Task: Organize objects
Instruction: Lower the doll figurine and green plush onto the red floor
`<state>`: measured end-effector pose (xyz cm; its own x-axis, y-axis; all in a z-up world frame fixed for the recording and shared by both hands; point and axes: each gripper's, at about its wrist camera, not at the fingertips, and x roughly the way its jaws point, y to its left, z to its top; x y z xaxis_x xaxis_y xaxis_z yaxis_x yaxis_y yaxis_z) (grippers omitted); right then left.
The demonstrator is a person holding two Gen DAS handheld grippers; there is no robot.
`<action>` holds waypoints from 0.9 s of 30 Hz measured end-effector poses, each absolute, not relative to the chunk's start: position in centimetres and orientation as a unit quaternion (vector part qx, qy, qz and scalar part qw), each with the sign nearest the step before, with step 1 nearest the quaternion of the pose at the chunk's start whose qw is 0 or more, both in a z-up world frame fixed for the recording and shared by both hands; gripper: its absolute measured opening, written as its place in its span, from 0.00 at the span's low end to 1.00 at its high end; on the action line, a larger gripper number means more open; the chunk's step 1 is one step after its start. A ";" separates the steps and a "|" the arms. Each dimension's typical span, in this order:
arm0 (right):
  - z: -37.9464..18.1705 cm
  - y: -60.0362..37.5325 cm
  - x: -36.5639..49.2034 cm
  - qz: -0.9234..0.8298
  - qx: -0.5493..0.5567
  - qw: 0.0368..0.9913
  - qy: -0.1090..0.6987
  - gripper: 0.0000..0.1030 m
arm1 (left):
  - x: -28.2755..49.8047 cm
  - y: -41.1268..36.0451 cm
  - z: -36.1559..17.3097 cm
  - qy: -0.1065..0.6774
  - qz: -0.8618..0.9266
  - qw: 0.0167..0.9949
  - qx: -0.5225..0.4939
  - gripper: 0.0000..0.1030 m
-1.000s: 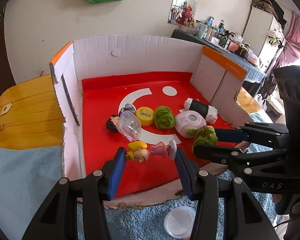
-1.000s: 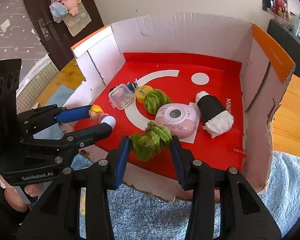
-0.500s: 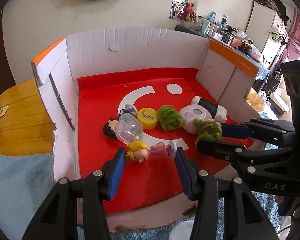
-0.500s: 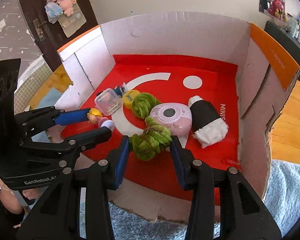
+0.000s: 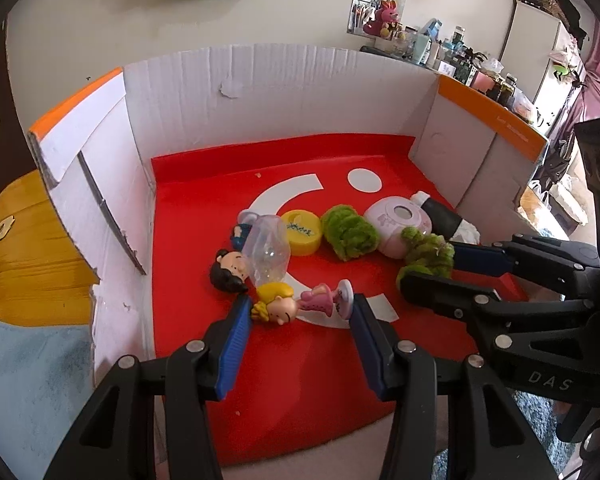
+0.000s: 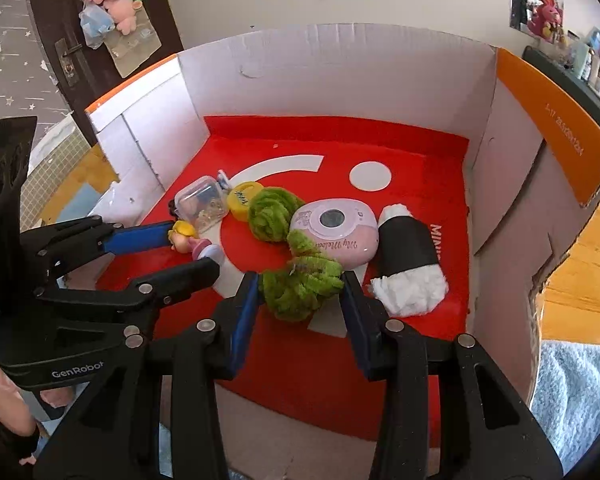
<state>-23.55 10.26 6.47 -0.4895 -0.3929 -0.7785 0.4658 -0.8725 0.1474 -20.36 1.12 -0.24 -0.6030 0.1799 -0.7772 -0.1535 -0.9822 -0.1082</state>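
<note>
My left gripper (image 5: 298, 314) is shut on a blonde doll in a pink dress (image 5: 296, 303), low over the red floor of the cardboard box (image 5: 260, 92). The doll also shows in the right wrist view (image 6: 192, 240). My right gripper (image 6: 298, 292) is shut on a fuzzy green toy (image 6: 300, 280), held beside the pink toy camera (image 6: 336, 232); the toy also shows in the left wrist view (image 5: 426, 250). In the box lie a clear plastic case (image 5: 266, 248), a dark-haired doll (image 5: 228, 270), a yellow cap (image 5: 300, 232), a second green fuzzy toy (image 5: 350, 232) and a black-and-white roll (image 6: 410, 264).
The box walls are white with orange top edges (image 6: 556, 120), and its front side is open. It stands on a blue towel (image 6: 572, 380) over a wooden table (image 5: 16, 248). The far half of the red floor (image 6: 340, 140) holds no objects.
Both grippers have moved forward into the box with their toys and now hang close above the red floor near the row of objects.
</note>
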 end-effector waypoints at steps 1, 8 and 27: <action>6.4 10.3 -23.6 -0.862 0.439 0.249 0.041 0.38 | -20.5 1.1 -0.2 -0.017 0.895 0.092 -0.436 0.51; 6.3 10.3 -23.7 -0.861 0.441 0.251 0.037 0.38 | -20.8 1.0 -0.3 -0.020 0.895 0.090 -0.435 0.51; 6.9 10.2 -23.2 -0.865 0.427 0.262 0.037 0.51 | -20.9 1.0 -0.3 -0.019 0.896 0.088 -0.434 0.51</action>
<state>-23.20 10.18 6.90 -0.4976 -0.4211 -0.7583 0.4849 -0.8599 0.1593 -20.85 1.02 -0.33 -0.6073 0.1737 -0.7752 -0.1414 -0.9839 -0.1097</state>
